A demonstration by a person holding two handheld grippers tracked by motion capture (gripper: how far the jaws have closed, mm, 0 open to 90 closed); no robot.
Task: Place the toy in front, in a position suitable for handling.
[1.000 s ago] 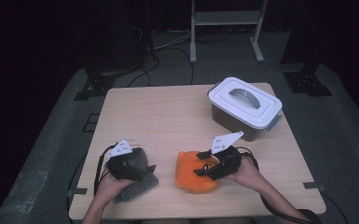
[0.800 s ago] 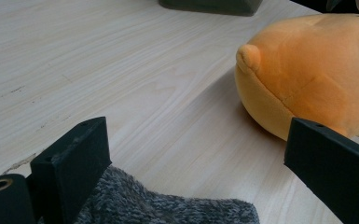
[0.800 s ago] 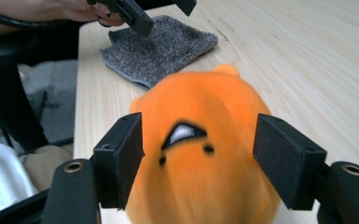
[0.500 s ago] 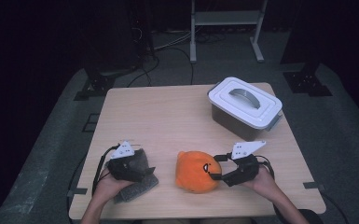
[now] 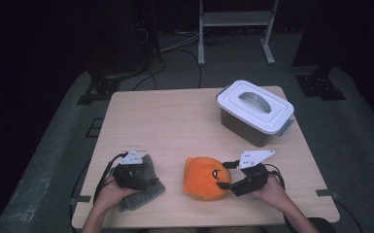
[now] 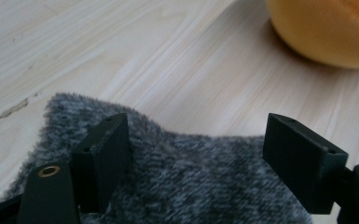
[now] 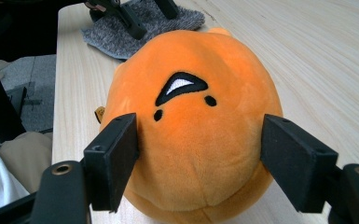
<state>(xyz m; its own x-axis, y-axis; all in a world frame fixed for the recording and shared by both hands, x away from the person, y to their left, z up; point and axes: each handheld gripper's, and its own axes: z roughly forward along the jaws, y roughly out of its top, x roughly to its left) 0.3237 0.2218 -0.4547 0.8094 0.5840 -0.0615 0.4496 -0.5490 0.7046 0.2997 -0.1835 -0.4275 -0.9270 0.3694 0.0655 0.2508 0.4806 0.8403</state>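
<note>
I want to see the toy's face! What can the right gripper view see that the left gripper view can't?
Right gripper view alone: the round orange plush toy's face, a black-outlined white mouth and two black dot eyes, between the right gripper's open jaws. Left gripper view alone: the left gripper's jaws over the fuzzy grey cloth. Both show that cloth, the toy and the pale wooden table.

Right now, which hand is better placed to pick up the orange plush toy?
The right. The right gripper already has its jaws on either side of the orange plush toy, and they have just been opening. The left gripper sits over the grey cloth, off to the toy's side.
</note>
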